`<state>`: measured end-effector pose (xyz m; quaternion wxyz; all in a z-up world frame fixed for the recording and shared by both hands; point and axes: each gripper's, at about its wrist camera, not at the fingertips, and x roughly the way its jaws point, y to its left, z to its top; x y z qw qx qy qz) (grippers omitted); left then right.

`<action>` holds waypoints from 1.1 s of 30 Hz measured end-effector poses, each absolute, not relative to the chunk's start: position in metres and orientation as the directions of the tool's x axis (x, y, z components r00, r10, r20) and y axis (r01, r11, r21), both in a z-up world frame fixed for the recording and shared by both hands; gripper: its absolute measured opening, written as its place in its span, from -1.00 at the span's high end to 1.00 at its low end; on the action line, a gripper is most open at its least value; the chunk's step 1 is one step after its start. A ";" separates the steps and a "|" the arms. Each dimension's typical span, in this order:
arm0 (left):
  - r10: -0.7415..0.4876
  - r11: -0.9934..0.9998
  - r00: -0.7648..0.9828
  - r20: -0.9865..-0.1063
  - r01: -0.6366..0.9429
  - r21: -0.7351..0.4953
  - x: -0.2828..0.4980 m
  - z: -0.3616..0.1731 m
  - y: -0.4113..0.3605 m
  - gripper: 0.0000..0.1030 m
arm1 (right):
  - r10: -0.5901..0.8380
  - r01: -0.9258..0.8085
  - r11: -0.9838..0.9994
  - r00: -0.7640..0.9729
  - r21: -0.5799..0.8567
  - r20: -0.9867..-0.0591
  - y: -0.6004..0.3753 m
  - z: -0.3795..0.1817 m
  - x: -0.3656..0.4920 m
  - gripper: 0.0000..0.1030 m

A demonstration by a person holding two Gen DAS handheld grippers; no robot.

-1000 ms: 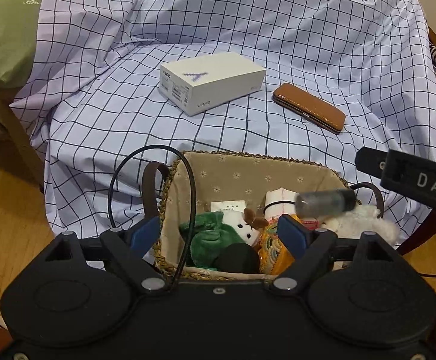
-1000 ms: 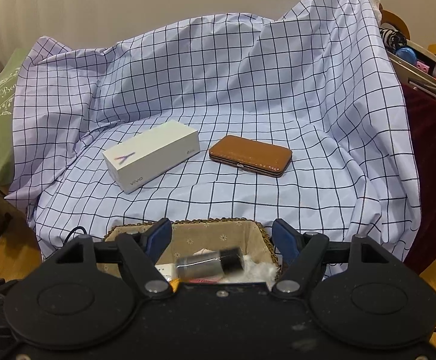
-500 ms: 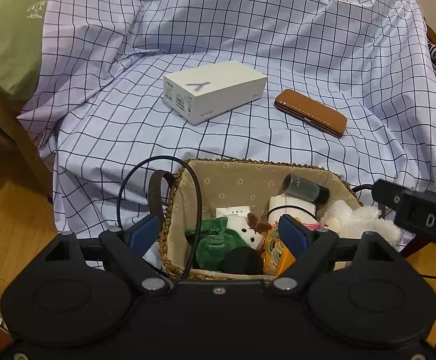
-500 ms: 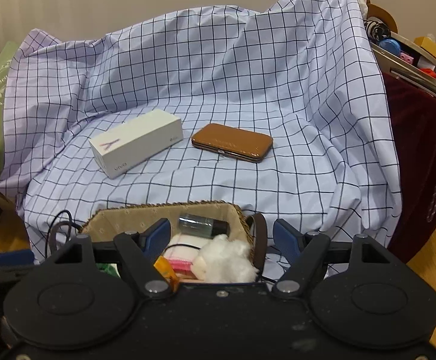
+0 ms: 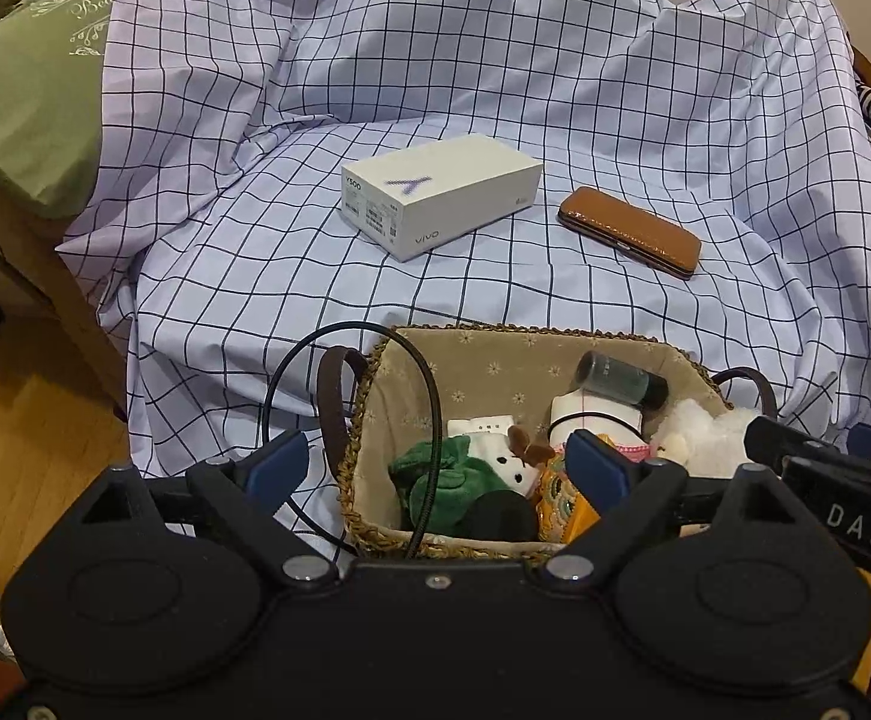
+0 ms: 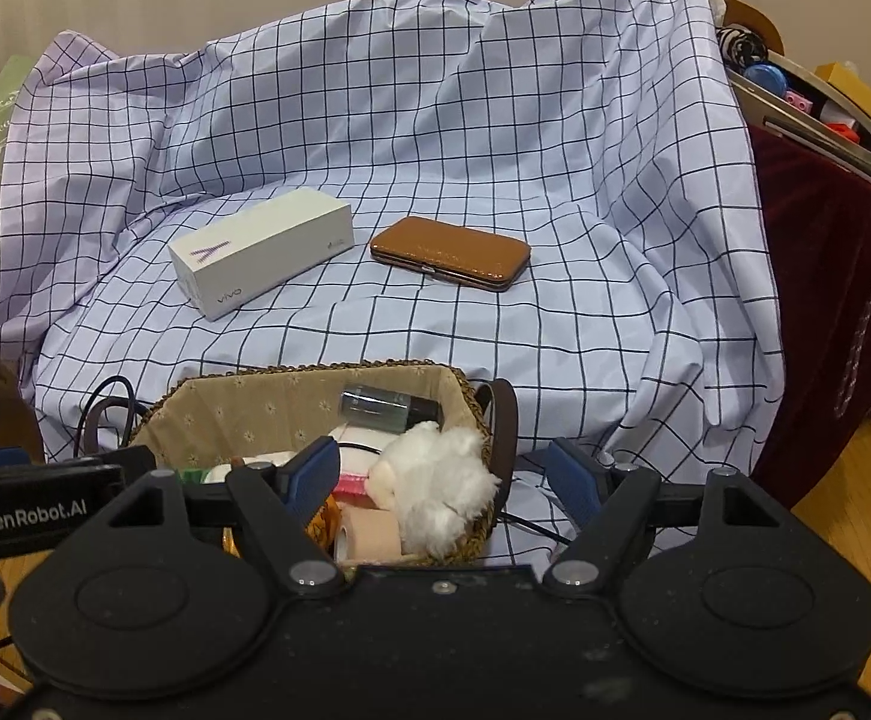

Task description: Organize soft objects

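A woven basket [image 5: 495,354] with a beige lining stands at the front of the checked cloth; it also shows in the right wrist view [image 6: 291,396]. In it lie a green plush [image 5: 441,468], a small white plush [image 5: 510,465], a fluffy white plush [image 6: 441,480], an orange item [image 5: 561,510] and a dark glass bottle [image 5: 621,381] on top at the back. My left gripper [image 5: 435,468] is open and empty over the basket's near left side. My right gripper [image 6: 444,474] is open and empty over its near right edge.
A white vivo phone box [image 5: 441,195] and a brown leather case [image 5: 630,231] lie on the checked cloth [image 5: 255,276] behind the basket. A black cable [image 5: 429,396] arcs over the basket's left rim. A green cushion [image 5: 21,96] lies far left. A cluttered shelf [image 6: 819,96] stands right.
The dark bottle has dropped from between my right gripper's fingers into the basket and now lies still on top. Both grippers have drawn back and up from the basket.
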<state>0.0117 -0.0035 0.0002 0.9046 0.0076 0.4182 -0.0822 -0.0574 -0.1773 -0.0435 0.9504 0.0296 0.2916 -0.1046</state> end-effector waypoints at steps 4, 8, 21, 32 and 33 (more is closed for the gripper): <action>-0.139 0.987 0.640 -0.756 0.152 -0.053 0.011 0.001 -0.003 -0.73 | -0.192 0.225 0.974 0.808 -0.009 -0.557 -0.178 -0.043 -0.059 -0.45; -0.134 0.988 0.643 -0.754 0.144 -0.053 0.010 0.001 -0.002 -0.74 | -0.195 0.228 0.974 0.806 -0.012 -0.559 -0.178 -0.044 -0.059 -0.45; -0.124 0.989 0.639 -0.760 0.138 -0.045 0.010 0.000 -0.002 -0.74 | -0.199 0.237 0.971 0.801 -0.006 -0.564 -0.181 -0.045 -0.059 -0.47; -0.119 0.990 0.636 -0.762 0.136 -0.042 0.010 -0.001 -0.002 -0.74 | -0.200 0.241 0.971 0.799 -0.003 -0.567 -0.183 -0.045 -0.058 -0.47; -0.119 0.990 0.637 -0.762 0.136 -0.040 0.011 -0.001 -0.002 -0.74 | -0.200 0.241 0.970 0.799 -0.003 -0.567 -0.183 -0.045 -0.058 -0.47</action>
